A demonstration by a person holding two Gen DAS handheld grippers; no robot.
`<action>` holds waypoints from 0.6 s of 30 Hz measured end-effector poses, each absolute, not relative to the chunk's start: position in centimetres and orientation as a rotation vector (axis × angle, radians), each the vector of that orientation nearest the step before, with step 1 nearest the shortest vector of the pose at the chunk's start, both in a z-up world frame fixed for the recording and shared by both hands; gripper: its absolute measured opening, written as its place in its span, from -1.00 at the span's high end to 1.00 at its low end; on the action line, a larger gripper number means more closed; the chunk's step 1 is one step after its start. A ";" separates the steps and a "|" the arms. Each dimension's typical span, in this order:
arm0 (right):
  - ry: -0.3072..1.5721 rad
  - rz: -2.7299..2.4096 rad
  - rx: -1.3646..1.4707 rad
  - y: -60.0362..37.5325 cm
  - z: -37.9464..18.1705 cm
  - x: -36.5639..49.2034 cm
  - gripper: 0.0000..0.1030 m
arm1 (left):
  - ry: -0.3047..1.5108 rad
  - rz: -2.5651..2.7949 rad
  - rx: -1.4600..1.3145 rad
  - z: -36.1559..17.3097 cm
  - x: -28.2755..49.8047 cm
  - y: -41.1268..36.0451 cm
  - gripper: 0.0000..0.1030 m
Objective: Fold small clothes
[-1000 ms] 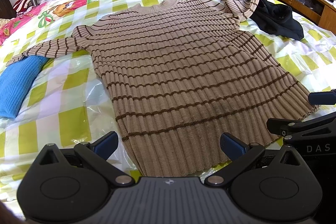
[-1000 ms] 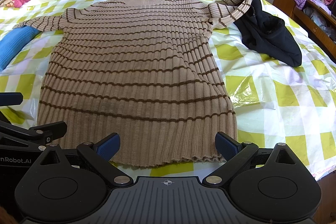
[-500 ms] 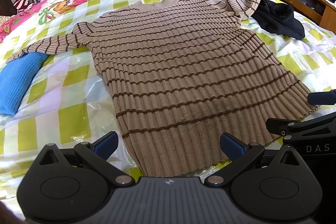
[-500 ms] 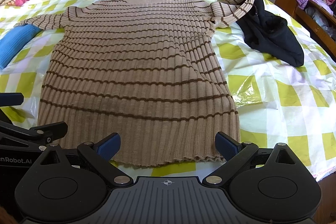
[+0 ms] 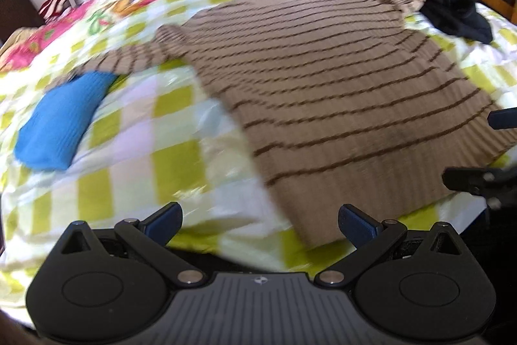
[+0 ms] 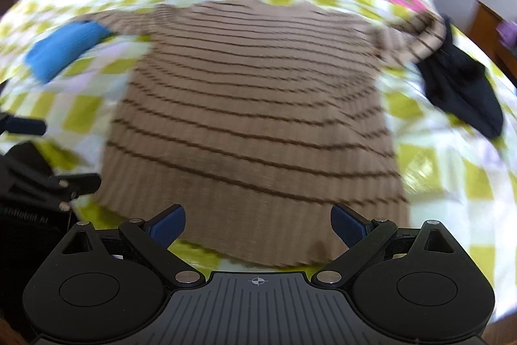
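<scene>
two grippers are held wide apart in the fingers with nothing gripped: the left gripper (image 5: 260, 223) and the right gripper (image 6: 258, 222), both near the hem of the striped brown sweater (image 6: 255, 118), which is spread flat on the checked bedspread (image 5: 135, 151). a blue cloth (image 5: 61, 125) is seen beside one sleeve, a black garment (image 6: 462, 86) beside the other.

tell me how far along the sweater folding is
Done: the striped sweater lies spread flat on the bed, one sleeve curled up against a black garment. In hand: nothing; the left gripper and right gripper are open near the hem. Left: every fold, sleeves and body alike.
</scene>
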State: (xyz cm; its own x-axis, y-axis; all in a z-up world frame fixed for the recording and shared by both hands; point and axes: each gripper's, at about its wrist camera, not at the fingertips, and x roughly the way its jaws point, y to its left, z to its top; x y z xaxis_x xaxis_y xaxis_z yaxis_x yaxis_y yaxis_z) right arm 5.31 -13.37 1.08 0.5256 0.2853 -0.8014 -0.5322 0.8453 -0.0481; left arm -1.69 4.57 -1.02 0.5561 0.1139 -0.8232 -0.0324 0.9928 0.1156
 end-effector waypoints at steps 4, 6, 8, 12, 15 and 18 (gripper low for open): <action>0.850 0.646 -0.407 -10.3 1.2 4.6 -0.88 | 1.012 0.094 0.056 -1.3 -1.6 6.0 -1.00; 0.815 0.716 -0.447 -8.8 1.2 4.3 -0.86 | 1.016 0.100 0.072 -1.3 -1.5 6.5 -1.00; 0.784 0.776 -0.500 -7.2 1.0 3.9 -0.86 | 1.008 0.110 0.065 -0.9 -1.7 7.1 -1.00; 0.737 0.905 -0.577 -4.4 0.3 3.1 -0.78 | 0.997 0.130 0.037 -0.5 -1.7 8.7 -1.00; 0.744 0.946 -0.654 -2.5 -0.8 3.0 -0.10 | 0.998 0.138 0.018 -0.6 -1.5 9.7 -1.00; 0.834 0.930 -0.635 -2.3 -1.6 4.5 0.43 | 0.994 0.128 -0.018 -0.7 -1.6 10.5 -1.00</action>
State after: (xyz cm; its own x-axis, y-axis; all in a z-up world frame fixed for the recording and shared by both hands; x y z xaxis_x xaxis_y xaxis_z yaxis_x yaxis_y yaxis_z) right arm 4.53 -2.27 -1.56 0.3394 0.4302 -0.8365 -0.8784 0.4631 -0.1182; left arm -1.60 10.53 -0.67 0.5389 0.0991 -0.8365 -0.1154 0.9924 0.0432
